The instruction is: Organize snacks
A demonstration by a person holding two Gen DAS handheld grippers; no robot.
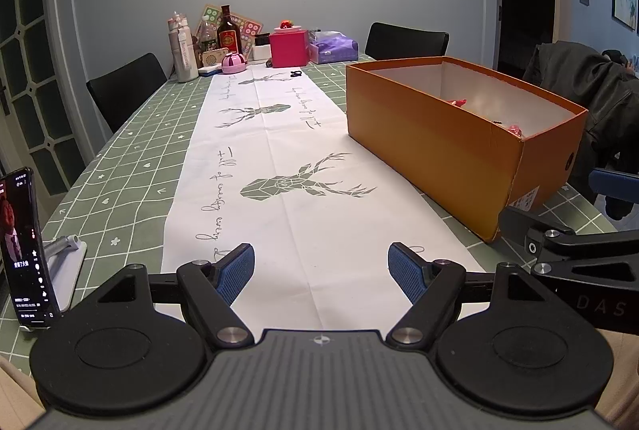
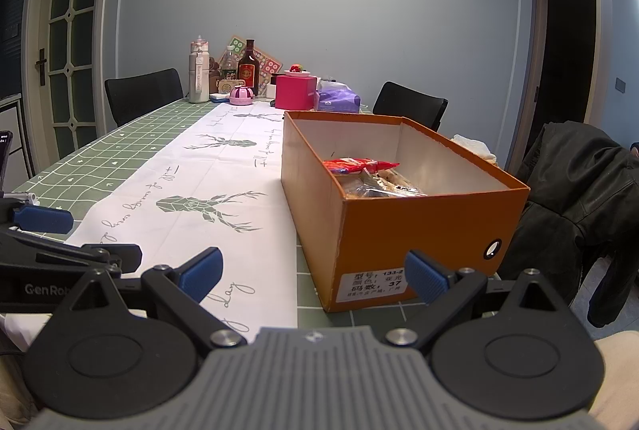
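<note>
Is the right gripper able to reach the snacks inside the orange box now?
Probably yes. The right tongs are open and empty, the orange box has no lid, and the snacks lie uncovered; only its near wall must be cleared.

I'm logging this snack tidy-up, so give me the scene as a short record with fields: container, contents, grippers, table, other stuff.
container: orange box, open top, on the table's right side
contents: snack packets piled inside, a red one on top
left gripper: open, empty, over the white runner
right gripper: open, empty, near the box's labelled end
table: green grid cloth
other: phone on a stand, bottles at the far end
</note>
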